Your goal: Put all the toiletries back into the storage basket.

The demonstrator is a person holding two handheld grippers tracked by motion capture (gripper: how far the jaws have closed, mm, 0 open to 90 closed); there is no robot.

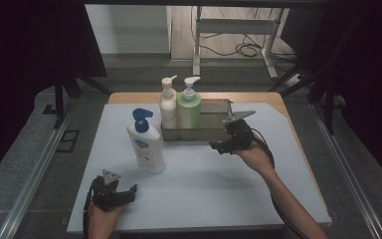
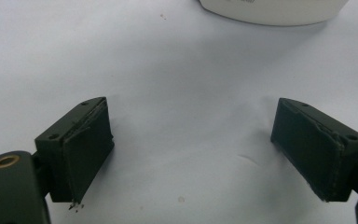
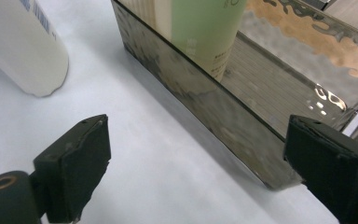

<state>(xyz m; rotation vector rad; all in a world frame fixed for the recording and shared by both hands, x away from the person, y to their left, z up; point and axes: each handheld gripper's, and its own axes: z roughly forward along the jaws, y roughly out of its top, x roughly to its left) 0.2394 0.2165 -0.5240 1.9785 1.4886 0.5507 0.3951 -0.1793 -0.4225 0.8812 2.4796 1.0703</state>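
My right gripper (image 1: 218, 146) jaws wide open, hovering just beside metal tray (image 1: 214, 132) front wall. My left gripper (image 1: 132, 191) open too, empty, near white bottle (image 1: 146, 144) on mat (image 1: 204, 184).

White pump bottle with blue pump head (image 1: 146, 143) is standing upright on the white mat, left of the metal tray (image 1: 214, 130). Tray is sitting at the mat's far edge, holding a cream pump bottle (image 1: 168, 103) and a green pump bottle (image 1: 189, 104), both upright, touching, at its left end.

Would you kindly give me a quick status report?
Both tools, left and right, open, empty. Blue-pump bottle upright outside tray. Path clear.
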